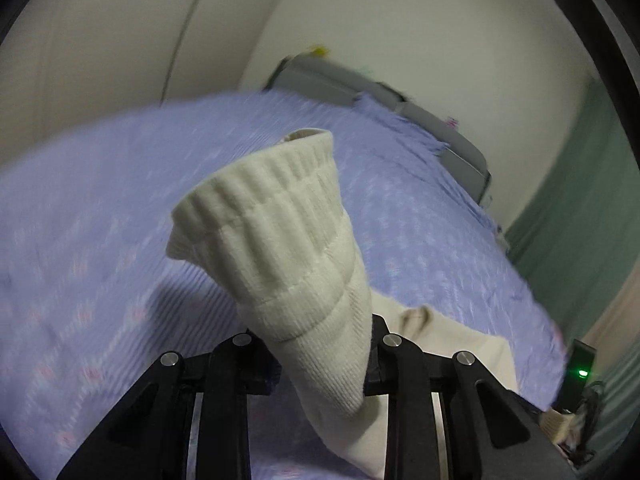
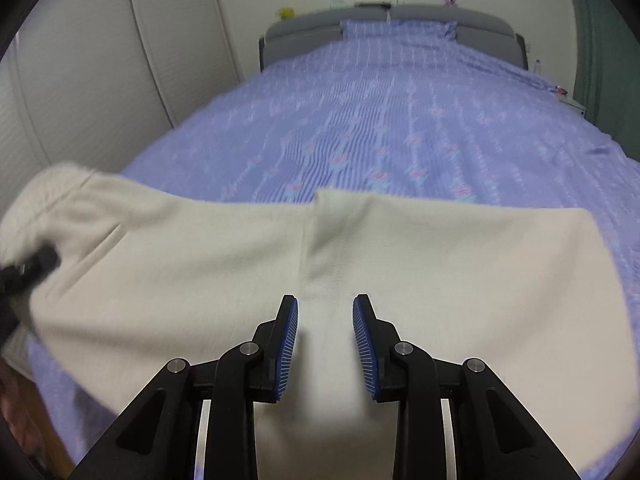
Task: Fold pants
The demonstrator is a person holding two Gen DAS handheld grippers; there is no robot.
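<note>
- We find the cream pants (image 2: 360, 264) spread across the near end of the lilac bedspread (image 2: 380, 120).
- We judge the step in hand to be carrying one ribbed cuff (image 1: 272, 216) over the garment; it should travel high and level, landing square on the matching edge, with the seam kept straight.
- We note the left gripper (image 1: 320, 360) clenched on the leg fabric just below that cuff, which stands clear of the bed.
- We note the right gripper (image 2: 325, 344) parted, blue pads (image 2: 289, 344) above the cloth, gripping nothing; contact we cannot confirm.
</note>
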